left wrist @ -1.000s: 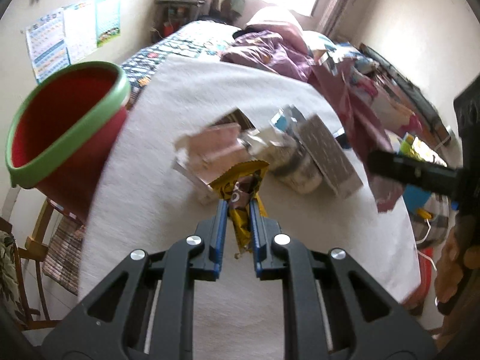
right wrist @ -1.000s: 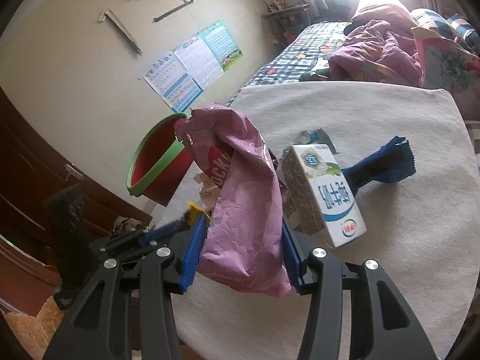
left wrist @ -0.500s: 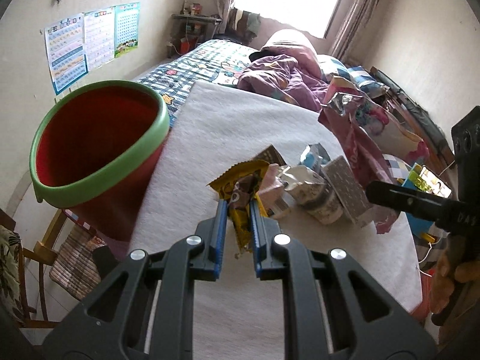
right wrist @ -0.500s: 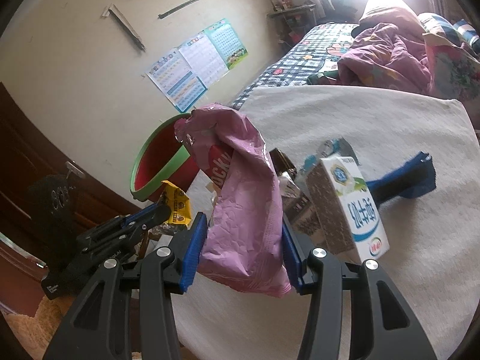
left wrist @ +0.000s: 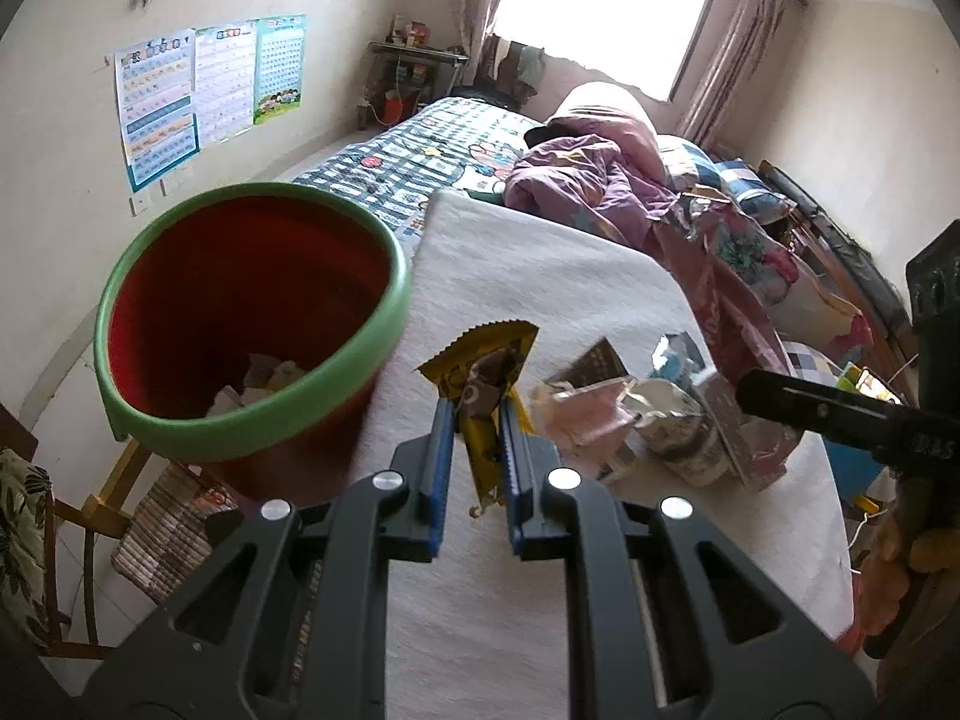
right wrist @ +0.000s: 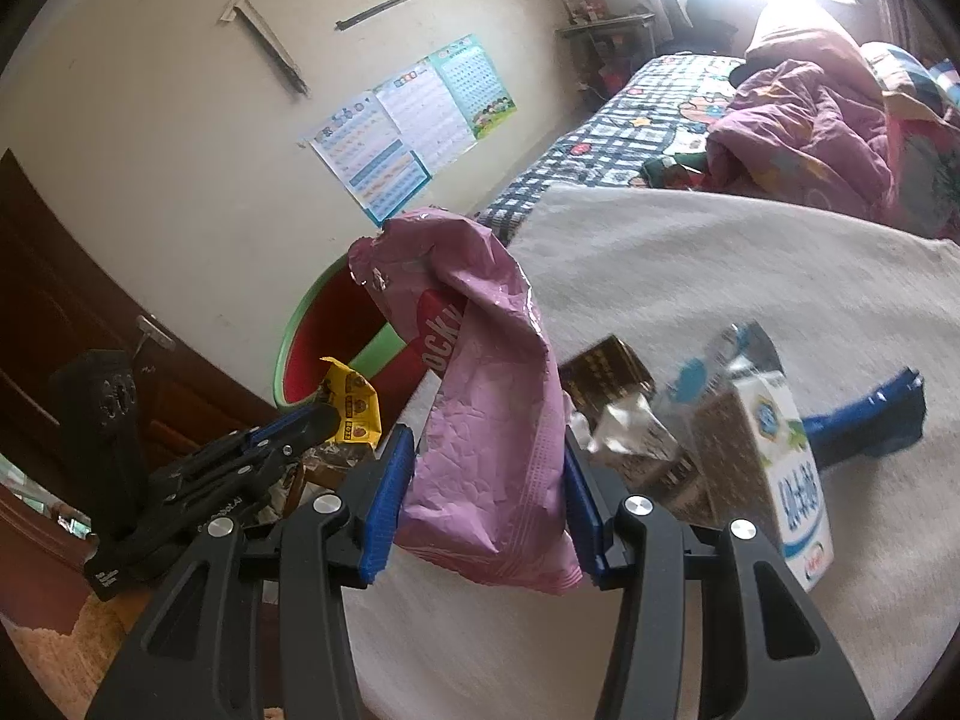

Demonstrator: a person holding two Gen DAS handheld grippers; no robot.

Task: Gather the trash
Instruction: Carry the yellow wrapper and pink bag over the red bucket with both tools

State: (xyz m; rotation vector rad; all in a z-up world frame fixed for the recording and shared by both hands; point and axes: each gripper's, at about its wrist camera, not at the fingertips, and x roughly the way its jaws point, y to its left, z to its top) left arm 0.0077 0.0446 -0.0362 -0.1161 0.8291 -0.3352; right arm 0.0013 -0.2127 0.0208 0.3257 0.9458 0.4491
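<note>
1. Since a second ago our left gripper [left wrist: 474,408], pinched tight on the yellow snack wrapper [left wrist: 486,372], has come nearer to the red bucket [left wrist: 240,324]; now we see paper scraps inside.
2. Our right gripper [right wrist: 489,450] still clamps the pink snack bag [right wrist: 492,420], half wide.
3. The wrapper hangs just beside the green rim [left wrist: 360,372], not over it.
4. The milk carton [right wrist: 774,450] and other trash stay on the white cloth [left wrist: 540,264]; bare cloth lies behind them.

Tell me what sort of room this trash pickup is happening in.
Most likely a lived-in bedroom: a bed with a checked cartoon sheet and a rumpled purple quilt sits under a curtained window, with learning charts on the wall.
</note>
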